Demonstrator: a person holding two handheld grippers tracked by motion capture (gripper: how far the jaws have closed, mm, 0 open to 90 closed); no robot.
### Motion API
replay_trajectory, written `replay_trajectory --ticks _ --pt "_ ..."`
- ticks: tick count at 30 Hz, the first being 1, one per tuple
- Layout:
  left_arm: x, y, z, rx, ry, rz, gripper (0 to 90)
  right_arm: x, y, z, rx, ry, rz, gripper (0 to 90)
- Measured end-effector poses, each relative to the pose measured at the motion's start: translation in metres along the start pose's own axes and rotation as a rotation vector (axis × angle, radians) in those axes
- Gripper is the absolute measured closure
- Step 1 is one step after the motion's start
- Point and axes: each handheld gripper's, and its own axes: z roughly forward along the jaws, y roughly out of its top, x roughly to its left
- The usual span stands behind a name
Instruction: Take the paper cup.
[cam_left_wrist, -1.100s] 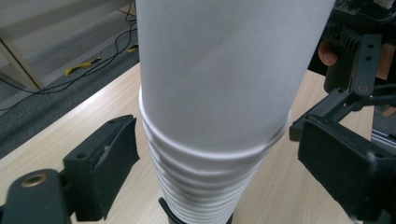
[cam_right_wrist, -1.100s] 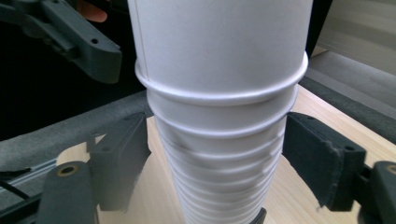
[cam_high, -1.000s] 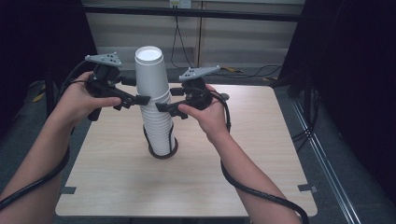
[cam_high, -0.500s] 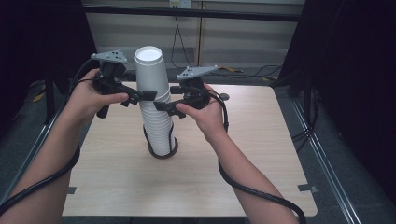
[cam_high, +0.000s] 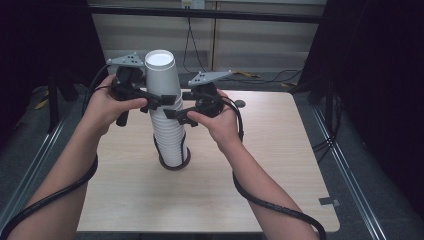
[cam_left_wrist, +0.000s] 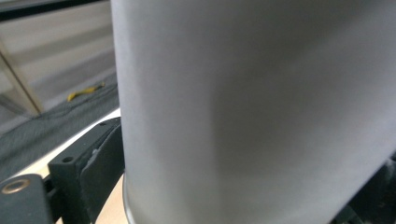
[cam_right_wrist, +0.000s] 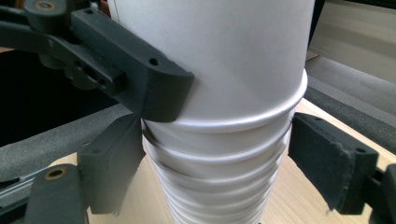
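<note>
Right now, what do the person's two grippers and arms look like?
Both are black hand-held tools with blocky jaws whose faces carry screw holes. The left gripper and the right gripper each bear a grey three-cornered plate with dark dots on top. A thick black cable trails from each along the forearm. The forearms are bare, with no sleeves in the high view.

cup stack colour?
Plain white, no print. The cup stack shows best in the high view, standing upside down on the table.
</note>
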Motion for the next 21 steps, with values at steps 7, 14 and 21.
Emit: replay_trajectory --ticks 7,14,21 --pt "-0.0017 0.0013 0.0004 0.019 -0.009 -0.011 7.4 0.0001 0.0007 0.0011 0.02 0.007 -0.008 14.7" --pt "-0.0043 0.0056 0.0006 0.054 -0.002 -0.009 7.8 -0.0002 0.002 0.0008 0.036 0.014 -0.015 14.2" --pt "-0.0047 0.0065 -0.0003 0.061 0.008 -0.01 8.7 -0.0002 0.0009 0.0025 0.022 0.008 -0.012 13.8"
